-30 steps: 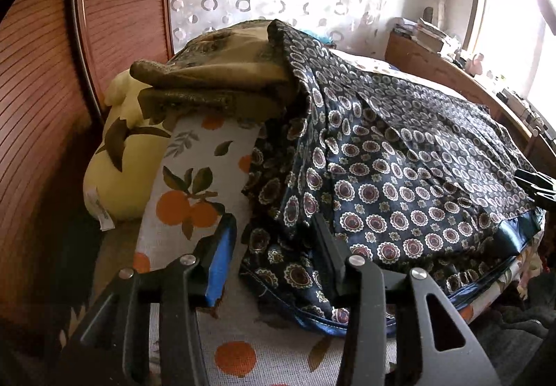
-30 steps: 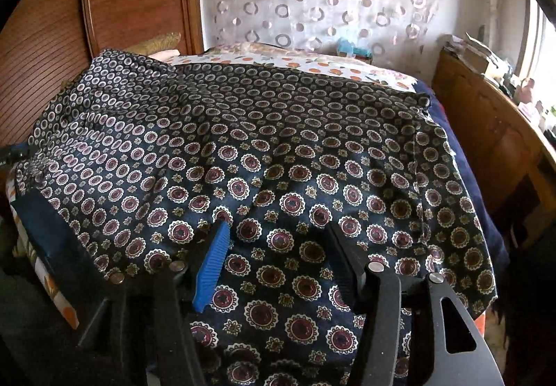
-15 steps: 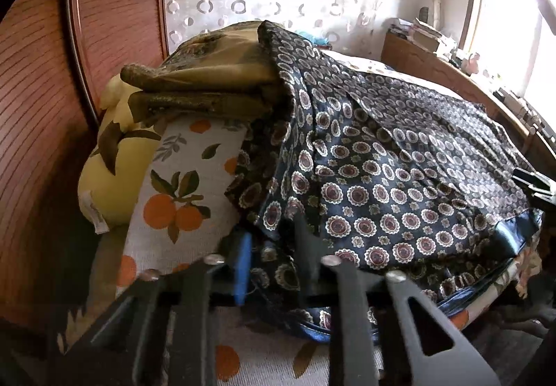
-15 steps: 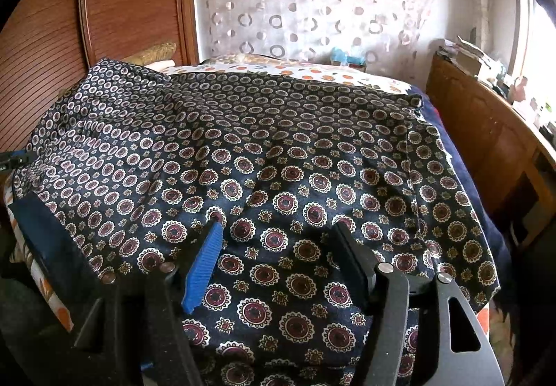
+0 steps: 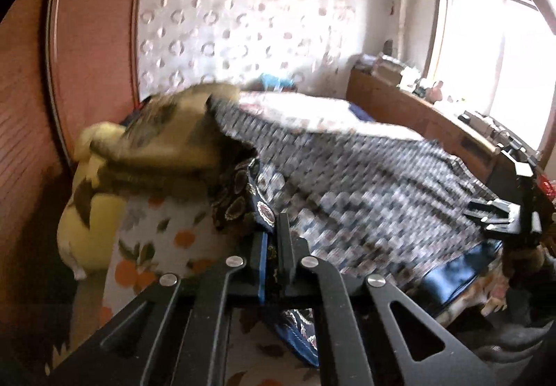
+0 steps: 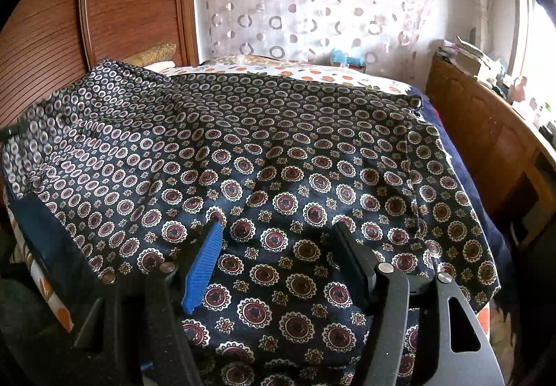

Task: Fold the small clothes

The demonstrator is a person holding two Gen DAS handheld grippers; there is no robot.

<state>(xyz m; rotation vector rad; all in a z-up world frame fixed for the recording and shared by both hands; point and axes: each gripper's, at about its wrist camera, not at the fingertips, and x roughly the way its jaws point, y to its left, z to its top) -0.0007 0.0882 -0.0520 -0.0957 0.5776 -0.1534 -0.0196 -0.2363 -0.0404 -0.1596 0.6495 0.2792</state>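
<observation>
A dark blue garment printed with round medallions lies spread over the bed; it also shows in the left wrist view, blurred by motion. My left gripper is shut on the garment's near left edge, with a fold of cloth pinched between the jaws and lifted. My right gripper is open and hovers just above the garment's near middle, its blue pad on the left. The right gripper also shows at the right edge of the left wrist view.
A bedsheet with orange fruit print covers the bed. A yellow pillow and a brown patterned cushion lie at the left by the wooden headboard. A wooden cabinet with clutter stands at the right.
My left gripper closed on the garment's left edge and lifted it, and the view now blurs with motion. My right gripper stayed open over the garment, barely moving.
</observation>
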